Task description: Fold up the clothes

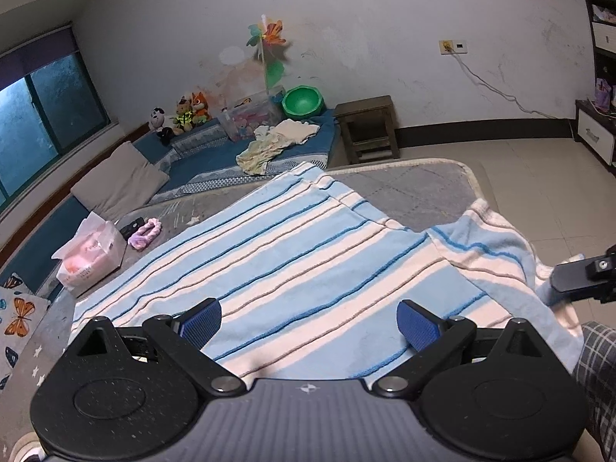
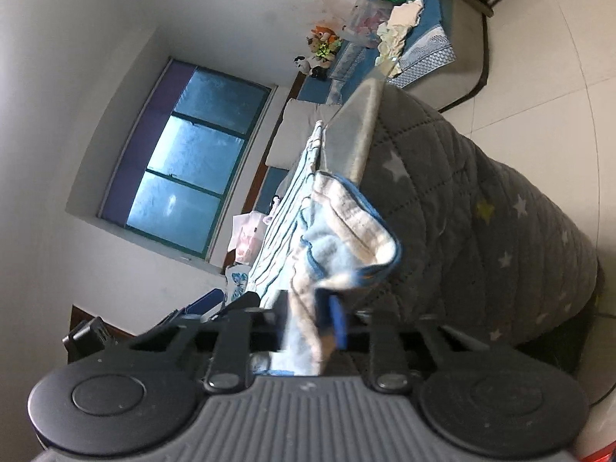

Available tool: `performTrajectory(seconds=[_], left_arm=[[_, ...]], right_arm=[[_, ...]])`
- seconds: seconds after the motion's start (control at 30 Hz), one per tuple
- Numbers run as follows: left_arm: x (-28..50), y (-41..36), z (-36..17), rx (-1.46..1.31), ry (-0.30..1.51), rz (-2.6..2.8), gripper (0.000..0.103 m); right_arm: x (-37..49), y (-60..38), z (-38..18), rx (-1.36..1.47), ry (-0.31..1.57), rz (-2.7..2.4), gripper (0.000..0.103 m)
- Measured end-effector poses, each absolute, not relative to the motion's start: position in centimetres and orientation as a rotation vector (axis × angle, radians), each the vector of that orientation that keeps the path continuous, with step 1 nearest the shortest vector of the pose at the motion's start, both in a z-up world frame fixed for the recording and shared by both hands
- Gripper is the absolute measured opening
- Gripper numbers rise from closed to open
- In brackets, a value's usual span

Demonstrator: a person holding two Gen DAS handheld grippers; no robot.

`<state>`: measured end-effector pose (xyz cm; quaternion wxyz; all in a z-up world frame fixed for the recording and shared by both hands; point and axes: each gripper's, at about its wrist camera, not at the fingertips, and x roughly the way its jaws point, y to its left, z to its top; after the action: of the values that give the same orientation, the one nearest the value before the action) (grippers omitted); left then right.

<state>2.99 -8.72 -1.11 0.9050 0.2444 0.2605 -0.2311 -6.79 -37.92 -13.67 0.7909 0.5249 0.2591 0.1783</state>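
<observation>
Striped towel [image 1: 292, 254] under spread left tongs [image 1: 310, 325]; right tongs [image 2: 312, 323] pinching corner.

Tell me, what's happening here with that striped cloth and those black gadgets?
A person is folding a blue and white striped towel spread on a grey quilted surface, with a handheld tool in each hand. The right tool is shut on one edge of the towel and holds it lifted off the side. The left tool hovers open above the flat part, gripping nothing. The fold is not yet made. A tissue pack sits nearby.
</observation>
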Motion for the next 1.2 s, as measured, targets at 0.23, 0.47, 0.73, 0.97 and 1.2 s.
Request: performTrajectory(seconds=[0.23,0.47,0.73,0.97,1.2], left_arm=[[3.1,-8.6,-0.9,0.501,0.534,-0.473,0.100],[2.5,-8.8,-1.1,0.517,0.538,-0.496,0.100],[1.6,-8.3,-1.1,0.511,0.529,-0.529,0.100],[1.1,-3.7,0.4,0.520,0.524,-0.444,0.100],[1.6,0.8,1.4,0.465,0.529,-0.336,0.100]], right_arm=[[-8.1,-38.1,-13.2,1.115,0.566,0.308,0.003],[-8.1,-37.6,-8.8,0.986,0.489,0.334,0.002],[-4.5,-33.4,-1.2,0.729,0.449,0.530,0.002],[-0.7,-26.3,0.5,0.452,0.614,0.648,0.006],[-1.6,-22.7,-0.5,0.271,0.750,0.694,0.014]])
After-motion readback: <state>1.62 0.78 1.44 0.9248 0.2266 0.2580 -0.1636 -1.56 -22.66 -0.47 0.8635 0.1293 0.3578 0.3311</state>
